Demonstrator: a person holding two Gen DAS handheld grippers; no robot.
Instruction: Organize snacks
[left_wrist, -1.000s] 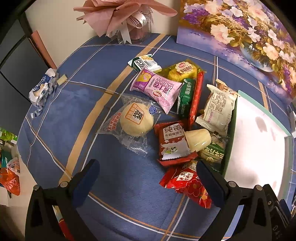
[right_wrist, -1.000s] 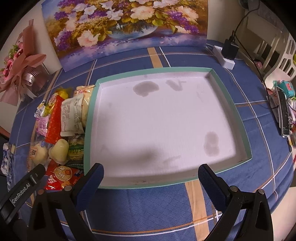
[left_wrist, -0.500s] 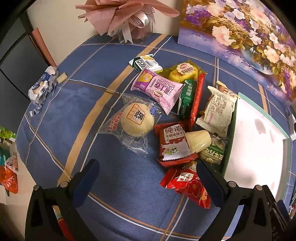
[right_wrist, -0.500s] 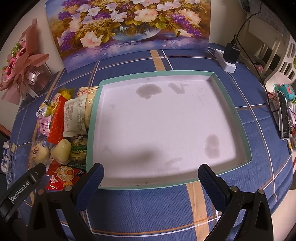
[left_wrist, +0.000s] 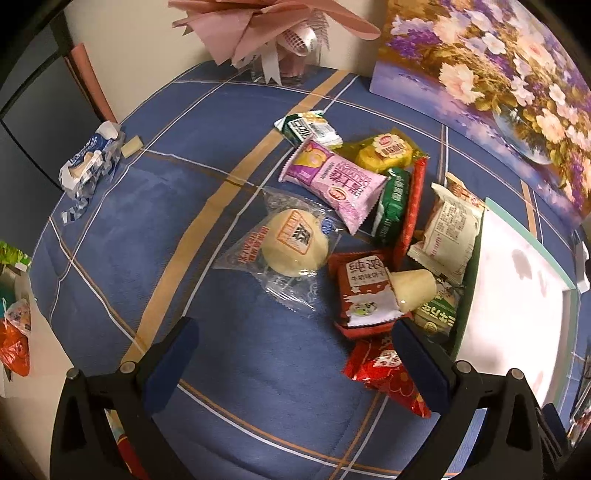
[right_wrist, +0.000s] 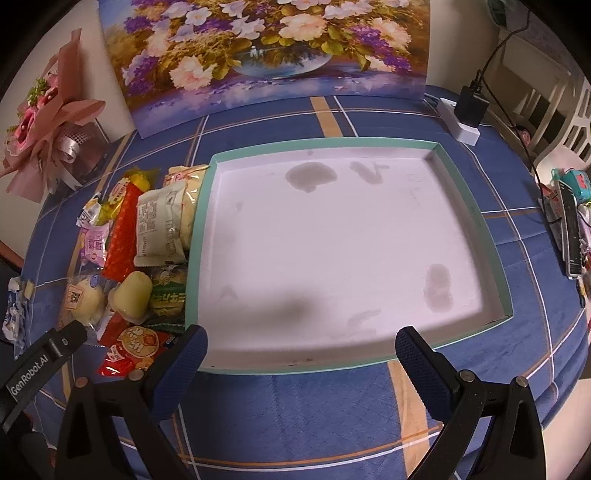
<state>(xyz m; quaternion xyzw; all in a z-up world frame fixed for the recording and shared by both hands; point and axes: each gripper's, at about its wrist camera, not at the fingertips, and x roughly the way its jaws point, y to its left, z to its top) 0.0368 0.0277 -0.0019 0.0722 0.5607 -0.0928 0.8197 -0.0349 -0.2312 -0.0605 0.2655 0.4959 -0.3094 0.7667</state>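
Beside the empty tray (right_wrist: 476, 206): snacks (left_wrist: 354, 225), heaped and overlapping; left gripper (left_wrist: 295, 354) and right gripper (right_wrist: 301, 354) both wide, empty; risk: slick overlapping wrappers may slip or drag neighbours.

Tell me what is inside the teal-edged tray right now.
The tray holds no snacks: only its white floor with a few grey stains shows. The snack pile lies outside, against its left wall. Nothing covers the floor.

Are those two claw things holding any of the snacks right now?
No, nothing is held. The left gripper hangs open above the tablecloth short of the snack pile, and the right gripper is open over the tray.
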